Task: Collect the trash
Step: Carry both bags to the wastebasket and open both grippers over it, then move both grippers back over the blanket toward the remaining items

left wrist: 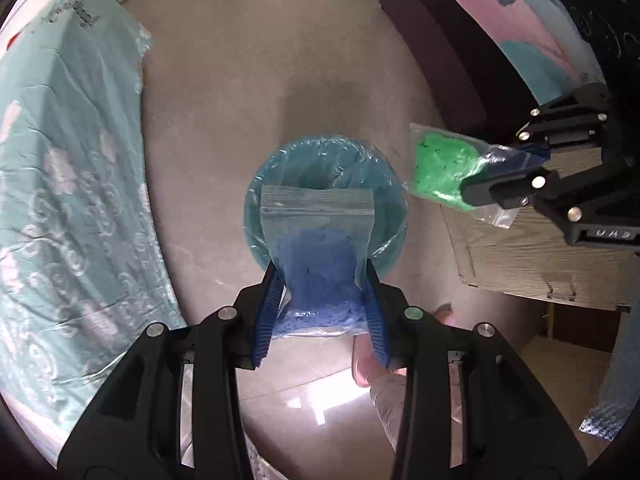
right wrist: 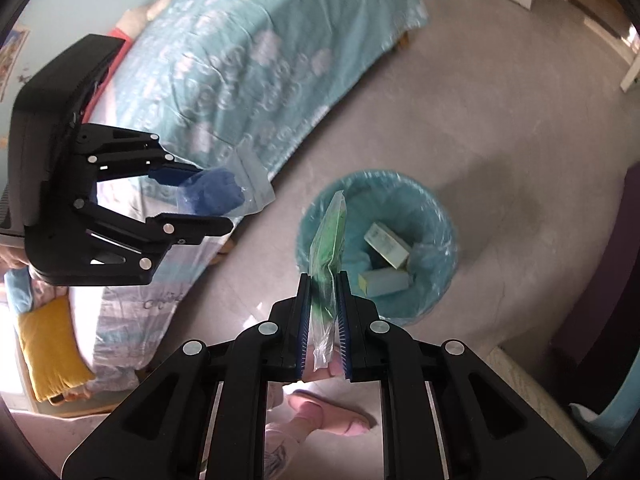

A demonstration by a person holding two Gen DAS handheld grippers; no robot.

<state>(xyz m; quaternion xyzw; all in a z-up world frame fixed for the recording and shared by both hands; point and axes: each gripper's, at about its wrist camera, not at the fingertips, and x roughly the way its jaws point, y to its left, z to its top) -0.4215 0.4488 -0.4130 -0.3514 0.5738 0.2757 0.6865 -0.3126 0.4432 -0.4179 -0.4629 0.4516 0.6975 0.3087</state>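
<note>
Bedding in teal, a bedspread (left wrist: 68, 184) with white cloud prints, lies far to the left of our left gripper (left wrist: 320, 280). That gripper points steeply down and is clamped on a clear zip bag of blue material (left wrist: 320, 276), its ribbed blue pads (left wrist: 267, 312) pressing the bag's sides. Just beyond the fingertips, under the bag, stands the bin (left wrist: 256, 204) with its teal liner. To the right we hold the right gripper (right wrist: 324, 280), closed on a zip bag of green material (right wrist: 330, 236), which we see edge-on between the pads. Ahead and slightly right of these fingertips sits the same bin (right wrist: 436, 216), with two pale cartons (right wrist: 386, 244) inside. A wooden cabinet top (left wrist: 532, 256) lies beneath the right gripper in the left wrist view, and a foot in a pink slipper (right wrist: 332, 414) shows below it.
</note>
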